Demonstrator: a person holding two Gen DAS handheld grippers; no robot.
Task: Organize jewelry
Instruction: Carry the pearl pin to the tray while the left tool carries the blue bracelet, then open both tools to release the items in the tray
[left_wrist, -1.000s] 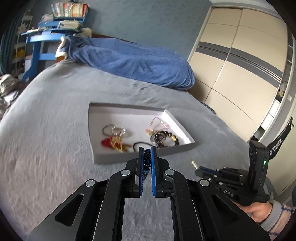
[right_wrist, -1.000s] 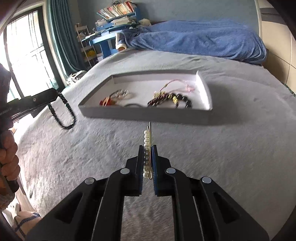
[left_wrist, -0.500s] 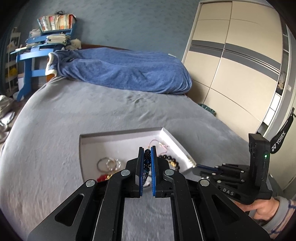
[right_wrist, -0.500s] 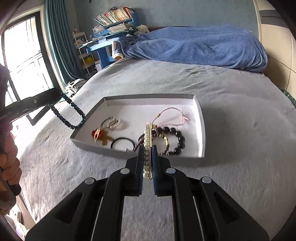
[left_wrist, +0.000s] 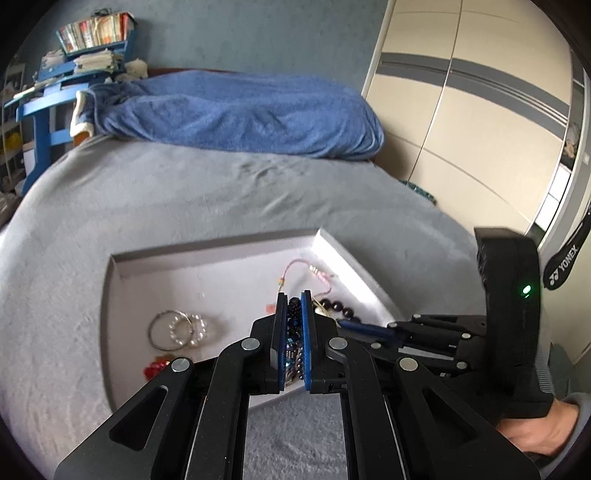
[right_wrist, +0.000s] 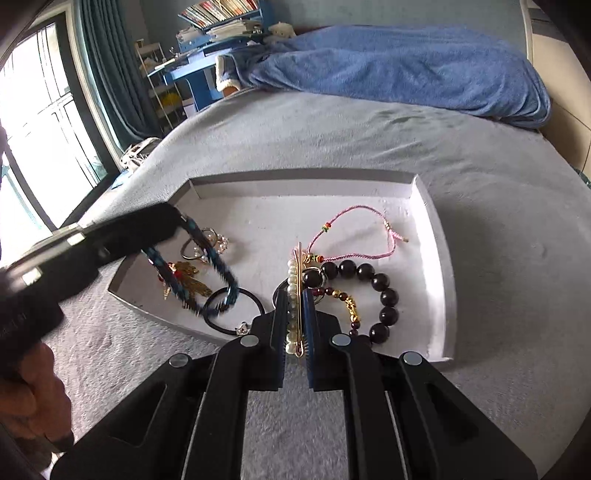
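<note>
On the grey bedspread (right_wrist: 480, 192), a shallow white cardboard tray (right_wrist: 441, 258) lies directly ahead of both hand-held grippers, at twelve o'clock. Inside it rest a dark bead bracelet (right_wrist: 384, 291), a pink cord bracelet (right_wrist: 354, 229), a black hair tie (right_wrist: 229, 314) and pearl rings (left_wrist: 181, 328). The left gripper (left_wrist: 294, 332) is pressed together on a dark blue beaded bracelet (right_wrist: 207, 273), whose loop dangles over the tray's left half, at ten o'clock from the right gripper (right_wrist: 294, 325). That gripper pinches a pearl hair clip (right_wrist: 295, 291), long axis pointing straight ahead, its tip above the tray's near middle. Both hands appear equally close, so lowering seems the likely next move.
</note>
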